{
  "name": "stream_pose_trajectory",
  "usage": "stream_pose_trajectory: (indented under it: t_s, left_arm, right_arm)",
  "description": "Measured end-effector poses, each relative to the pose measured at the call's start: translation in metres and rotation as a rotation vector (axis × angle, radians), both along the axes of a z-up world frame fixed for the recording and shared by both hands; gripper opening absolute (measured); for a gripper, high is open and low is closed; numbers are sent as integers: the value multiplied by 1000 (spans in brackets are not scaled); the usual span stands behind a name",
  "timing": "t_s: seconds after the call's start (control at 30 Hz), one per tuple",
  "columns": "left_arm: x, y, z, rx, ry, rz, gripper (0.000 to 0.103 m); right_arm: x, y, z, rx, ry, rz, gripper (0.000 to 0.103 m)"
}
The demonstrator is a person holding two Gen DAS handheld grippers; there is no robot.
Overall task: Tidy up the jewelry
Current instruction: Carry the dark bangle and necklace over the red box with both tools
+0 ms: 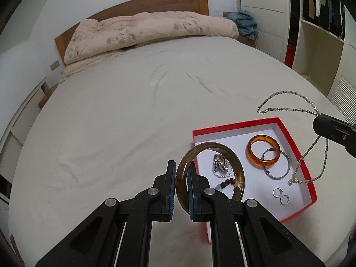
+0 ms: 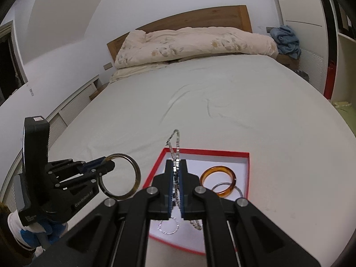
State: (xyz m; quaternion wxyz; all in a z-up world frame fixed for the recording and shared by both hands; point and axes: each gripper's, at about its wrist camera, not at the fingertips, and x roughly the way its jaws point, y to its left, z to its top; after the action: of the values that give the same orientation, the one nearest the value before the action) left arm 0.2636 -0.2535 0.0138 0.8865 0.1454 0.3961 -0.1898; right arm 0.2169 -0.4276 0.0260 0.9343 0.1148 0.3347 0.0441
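Left hand-held gripper point(image 1: 182, 189) clamps the brown bangle point(image 1: 210, 173) upright; right hand-held gripper point(image 2: 177, 189) pinches the chain necklace point(image 2: 175, 151), dangling.

The right gripper point(image 2: 177, 178) clamps a beaded chain point(image 2: 175, 146) above the red-rimmed box point(image 2: 207, 151); the left gripper point(image 2: 104, 163) grips a brown bangle point(image 2: 136, 171).

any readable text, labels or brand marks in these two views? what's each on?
"GenRobot.AI": pale lettering on the black body of the left gripper, as seen from the right wrist view; the first letters are soft.
Small white label near the base of that same gripper: too blurred to read.
Pale sticker on top of its upright camera housing: nothing legible.
No text shows on the red jewelry box, the jewelry or the bedding.
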Motion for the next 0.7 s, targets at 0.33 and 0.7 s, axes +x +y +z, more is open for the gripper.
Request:
stream_pose_trajectory:
  t_s: [0.33, 0.7]
  left_arm:
    - [10, -26, -26, 14, 36, -30, 10]
    - [3, -37, -50, 40, 86, -53, 9]
  right_arm:
    - [5, -23, -40, 38, 50, -33, 4]
    - [-2, -34, -69, 72, 98, -57, 4]
